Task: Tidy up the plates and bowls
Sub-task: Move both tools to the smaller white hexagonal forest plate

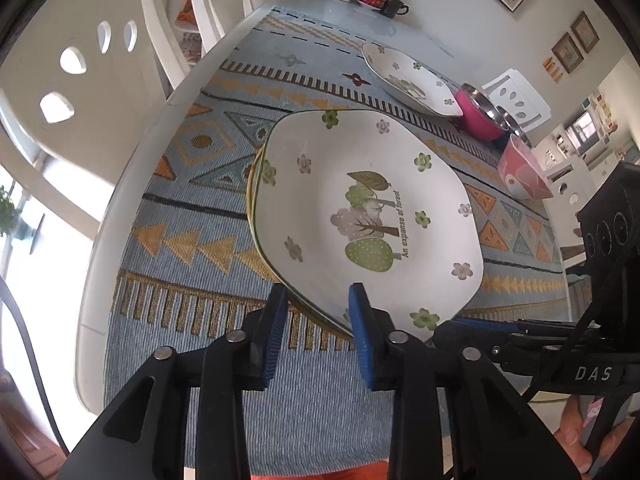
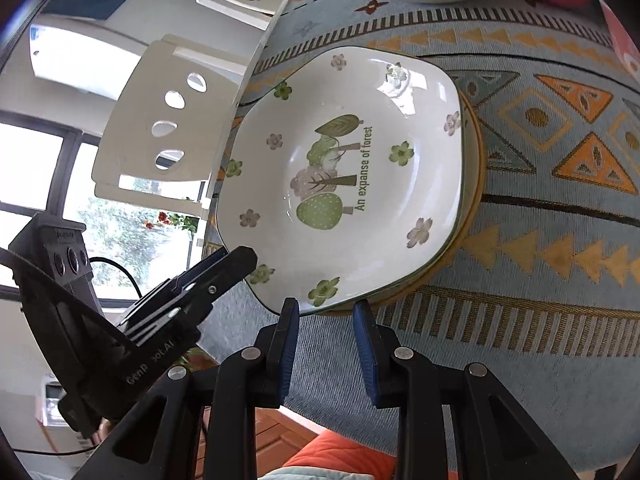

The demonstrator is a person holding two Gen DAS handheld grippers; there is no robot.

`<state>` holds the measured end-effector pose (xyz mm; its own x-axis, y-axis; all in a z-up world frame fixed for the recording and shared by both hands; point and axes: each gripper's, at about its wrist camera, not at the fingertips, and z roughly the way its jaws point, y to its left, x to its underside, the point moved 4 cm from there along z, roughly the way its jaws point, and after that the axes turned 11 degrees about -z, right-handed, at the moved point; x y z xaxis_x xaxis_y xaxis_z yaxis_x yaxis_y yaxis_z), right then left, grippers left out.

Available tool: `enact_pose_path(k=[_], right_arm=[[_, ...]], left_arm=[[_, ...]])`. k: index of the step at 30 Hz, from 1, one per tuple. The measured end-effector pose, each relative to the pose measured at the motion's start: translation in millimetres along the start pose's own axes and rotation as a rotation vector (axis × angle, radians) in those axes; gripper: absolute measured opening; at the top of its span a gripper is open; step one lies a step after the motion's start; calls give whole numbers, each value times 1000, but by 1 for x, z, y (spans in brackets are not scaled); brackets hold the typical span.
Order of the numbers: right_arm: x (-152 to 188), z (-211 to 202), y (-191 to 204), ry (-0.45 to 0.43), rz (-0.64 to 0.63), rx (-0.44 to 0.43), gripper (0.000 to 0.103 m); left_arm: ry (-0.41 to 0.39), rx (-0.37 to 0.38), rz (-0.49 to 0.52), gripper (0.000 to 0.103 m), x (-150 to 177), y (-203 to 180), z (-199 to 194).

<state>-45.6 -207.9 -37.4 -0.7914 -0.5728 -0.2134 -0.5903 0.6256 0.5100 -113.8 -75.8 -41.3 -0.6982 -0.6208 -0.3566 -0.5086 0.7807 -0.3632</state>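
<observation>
Stacking under way, more crockery waiting.
The white square forest-print plate (image 1: 360,208) sits on a yellow-rimmed plate (image 1: 256,236) near my desk edge; both my jaws gape at its rim, grasping nothing. A matching plate (image 1: 412,80), pink steel bowl (image 1: 480,114) and pink patterned bowl (image 1: 522,176) remain apart.

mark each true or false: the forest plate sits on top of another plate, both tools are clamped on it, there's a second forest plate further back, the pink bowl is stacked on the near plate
1. The forest plate lies on another plate. True; a yellow-edged rim shows beneath it.
2. Both tools grip it. False; the left tool and right tool are open at its near edge.
3. A second forest plate lies further back. True.
4. The pink bowl is stacked on the near plate. False; it stands on the tablecloth beside the far plate.
</observation>
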Motion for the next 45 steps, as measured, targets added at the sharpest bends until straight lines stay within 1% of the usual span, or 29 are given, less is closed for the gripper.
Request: enact_pose_path(k=[2,5,6,8,10,11,12,13,15,16,17,18,19,20,21,23,25,28,31,34,39,42,45], right_arm=[[0,-1,-1,8,-1,11,27],[3,-8,-3,21,-2,20,27],[4,-13,-2,18,-4,22,27],[4,-29,0,-8,-35,66,27],[-3,-50,5,-67,-81,126,27],[-11,-66,10,-118,-107,155,27],[-16,-75,12,-151,-120,169,27],[-25,-90,17,-208,-139,190,28],[-41,-115,27,-292,-178,216,29],[-52,-126,34,-331,-202,230,32],[-61,-135,38,-358,-216,245,44],[-72,-148,42,-398,-222,265,59],[-80,-158,44,-432,-218,274,64],[-85,-165,45,-455,-211,277,71],[-93,-173,47,-484,-196,277,72],[-107,-187,49,-531,-159,294,72],[-119,-198,47,-570,-115,350,72],[-133,-208,38,-610,-69,430,72],[-148,-205,24,-602,-30,495,72],[-157,-200,12,-577,1,514,72],[-165,-190,-6,-549,59,594,72],[-170,-178,-23,-496,91,596,72],[-174,-166,-40,-455,126,585,72]], left_arm=[[-1,-14,17,29,0,-1,1],[12,-20,11,29,-1,1,-3],[-2,-23,5,29,-3,3,-9],[-25,-27,-1,29,-10,4,-22],[-55,-20,5,29,-23,0,-36],[-74,-16,15,29,-31,-4,-43],[-98,-9,32,30,-41,-11,-50],[-119,0,51,31,-51,-19,-56],[-160,34,89,32,-74,-38,-68],[-173,52,105,36,-84,-48,-72],[-182,68,120,48,-94,-57,-76],[-190,82,134,57,-105,-67,-79],[-206,99,145,68,-115,-73,-84],[-225,116,156,68,-124,-81,-87],[-239,126,169,68,-134,-88,-91],[-256,112,181,68,-150,-99,-96],[-275,84,173,68,-167,-104,-98],[-278,97,146,68,-189,-107,-96],[-260,115,156,68,-200,-105,-86],[-242,117,169,68,-210,-104,-70],[-174,141,173,68,-222,-100,-40],[-140,126,200,68,-225,-102,-21],[-103,130,214,68,-228,-104,-5]])
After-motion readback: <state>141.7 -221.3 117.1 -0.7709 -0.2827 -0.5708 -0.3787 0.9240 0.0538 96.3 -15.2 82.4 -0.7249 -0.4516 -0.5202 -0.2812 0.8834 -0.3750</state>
